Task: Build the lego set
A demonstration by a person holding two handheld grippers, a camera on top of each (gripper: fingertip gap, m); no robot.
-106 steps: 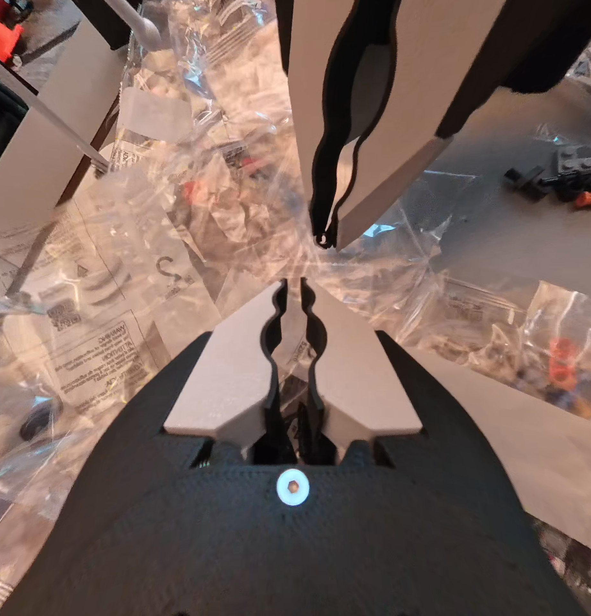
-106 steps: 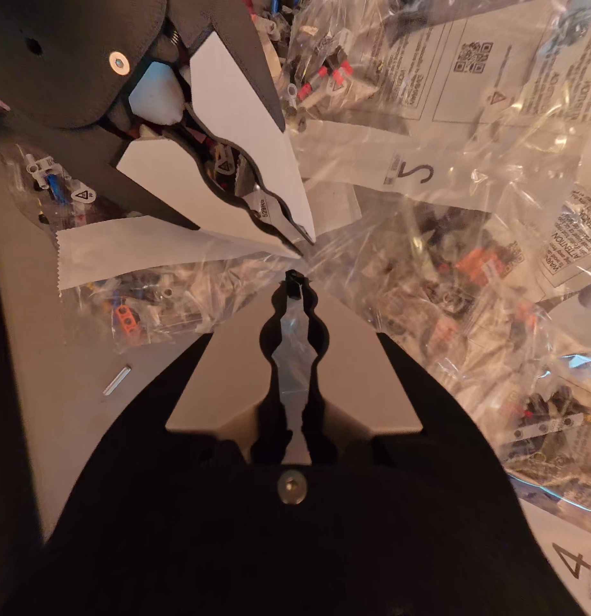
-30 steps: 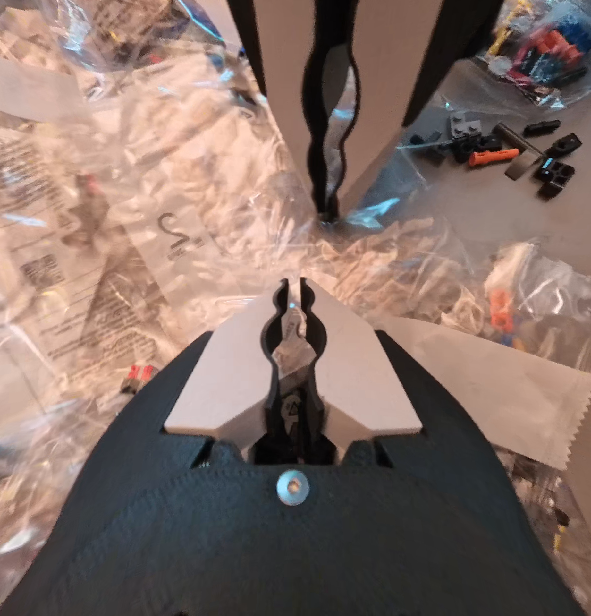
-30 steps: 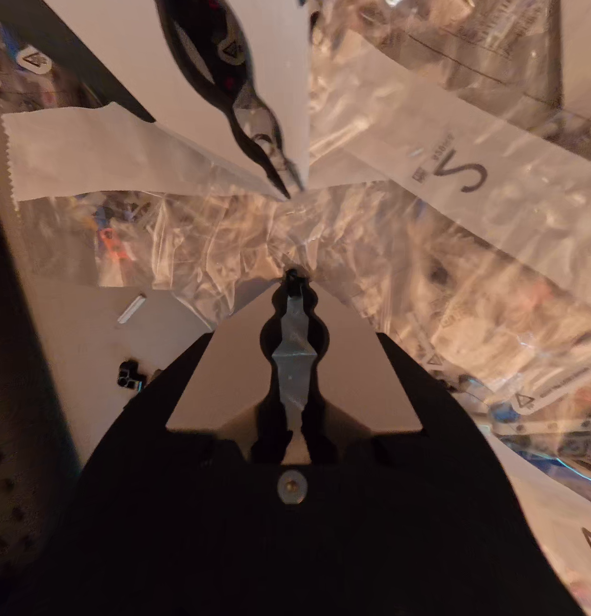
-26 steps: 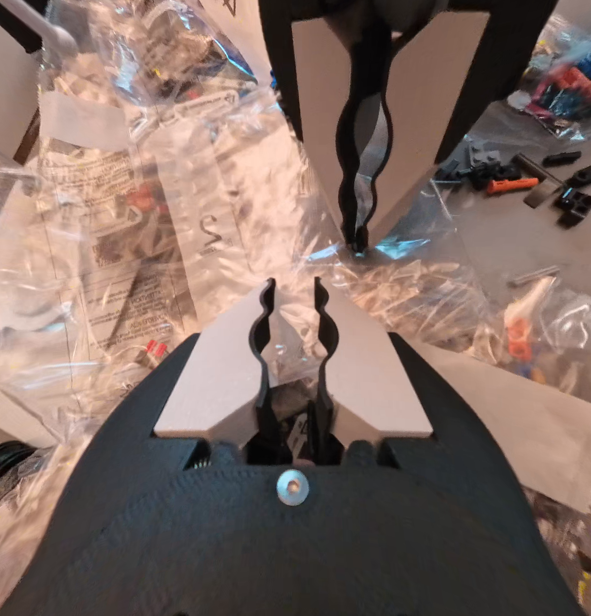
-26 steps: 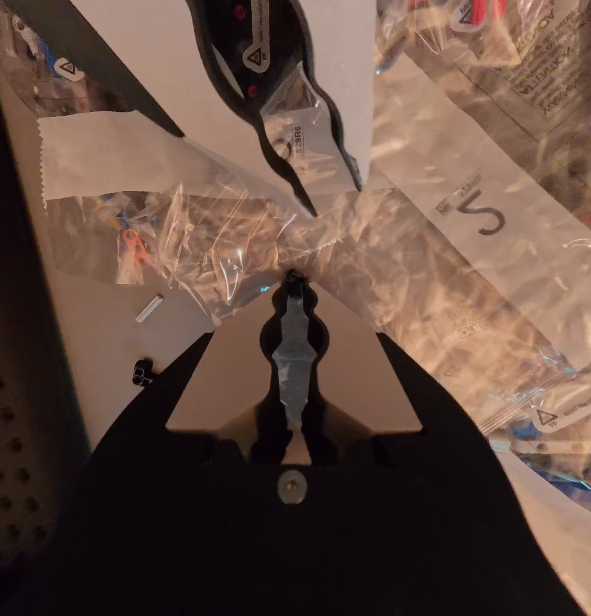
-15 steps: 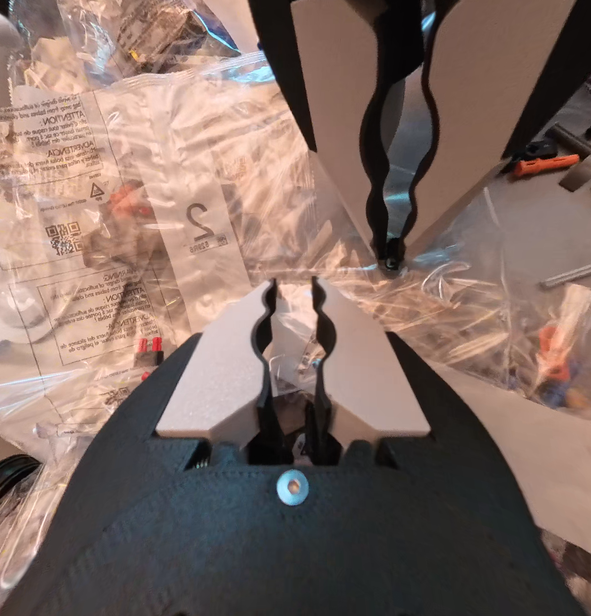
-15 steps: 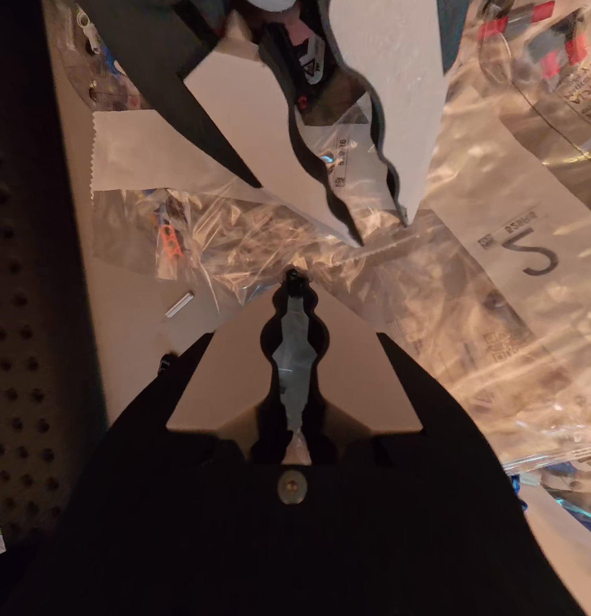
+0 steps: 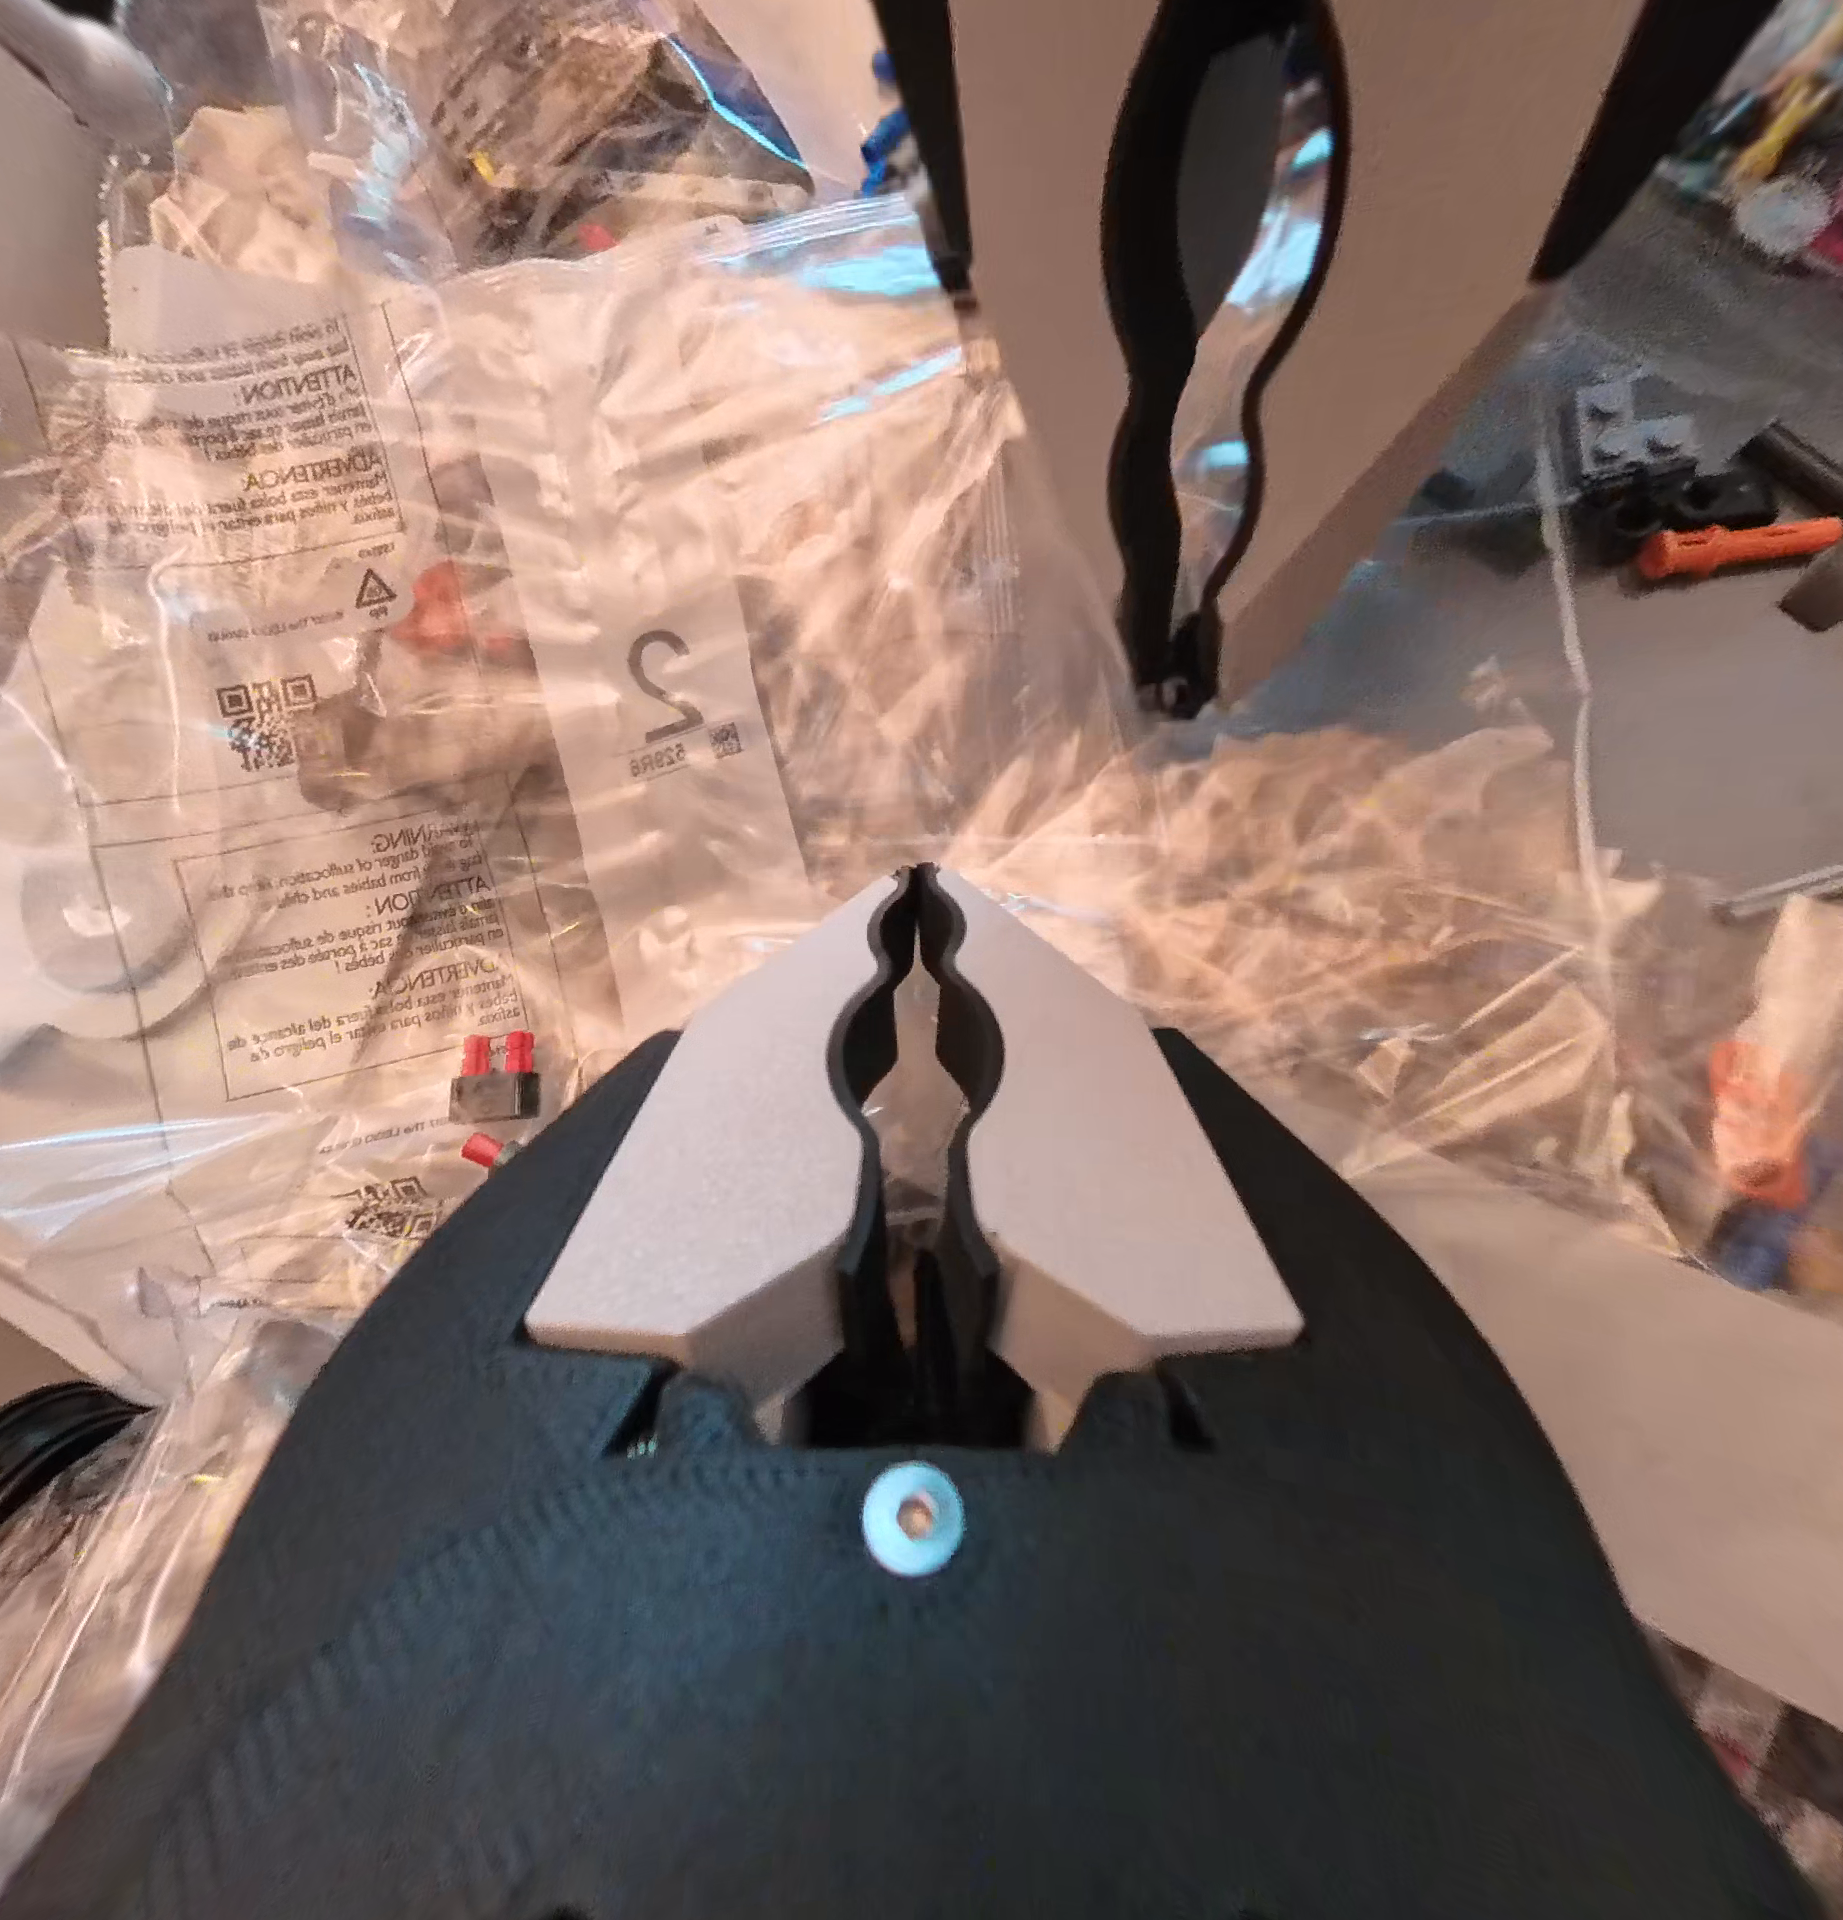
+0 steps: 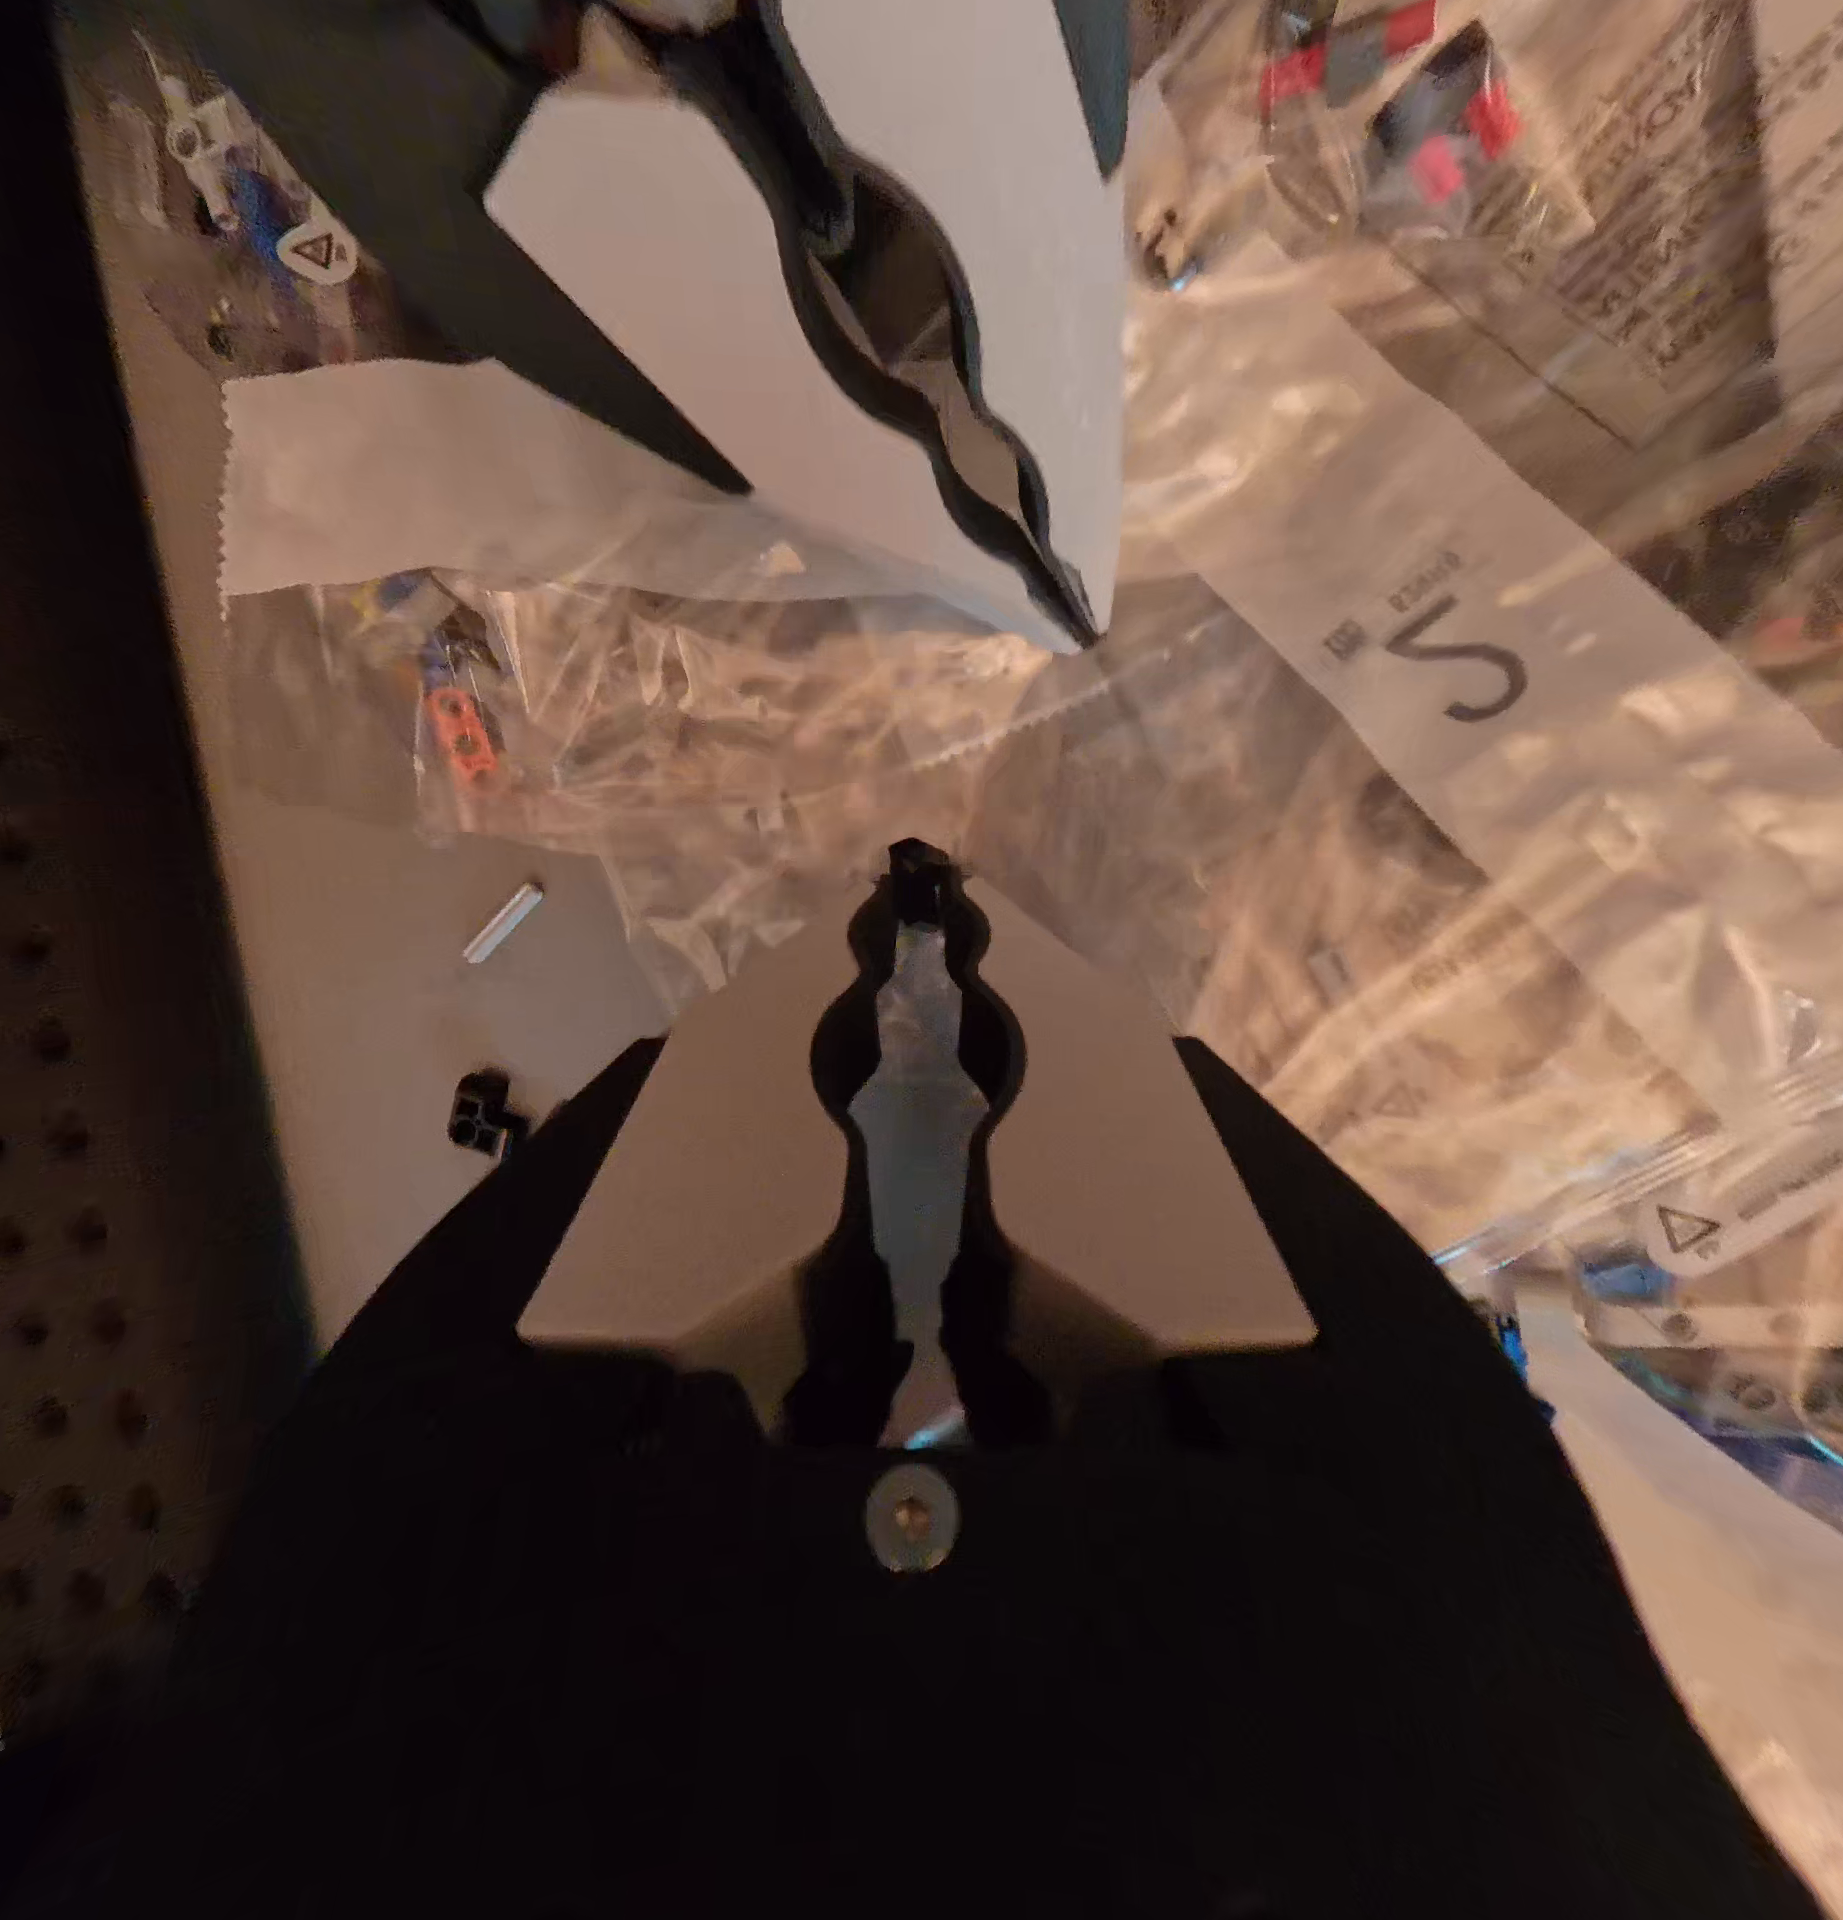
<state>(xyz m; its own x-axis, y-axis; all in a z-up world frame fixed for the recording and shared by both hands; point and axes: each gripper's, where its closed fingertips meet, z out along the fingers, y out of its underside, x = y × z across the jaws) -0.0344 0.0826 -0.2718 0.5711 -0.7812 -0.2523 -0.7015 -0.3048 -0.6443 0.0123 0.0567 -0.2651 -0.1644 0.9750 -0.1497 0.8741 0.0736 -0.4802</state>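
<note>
Grey counter [image 9: 1727, 748] carries a heap of clear plastic bags of lego parts, and the one that matters is the crinkled bag [image 9: 1343, 894] with the white zig-zag-cut end strip, lying across the middle of the heap.

Both tongs have hold of that bag's film. The left tongs [image 9: 915, 878] are pinched down to a sliver on a fold of it; the right tongs [image 10: 919, 862] are closed on another fold, with film bunched in the wavy slot behind their tips. In the right wrist view the left tongs come in from the top, their tips facing the right ones across a short stretch of taut film, so the two grips sit near each other and directly opposed. The bag's long axis runs crosswise to that line, from the white strip [image 10: 429, 488] by the counter's edge to the numbered bag [image 9: 668, 686] beside it.

My reading is that the bag is being torn open, and pulling the tongs straight apart along their shared line should split the film between them.

Loose pieces [image 9: 1727, 488] already lie on bare counter beyond the bag, on the right tongs' side.
</note>
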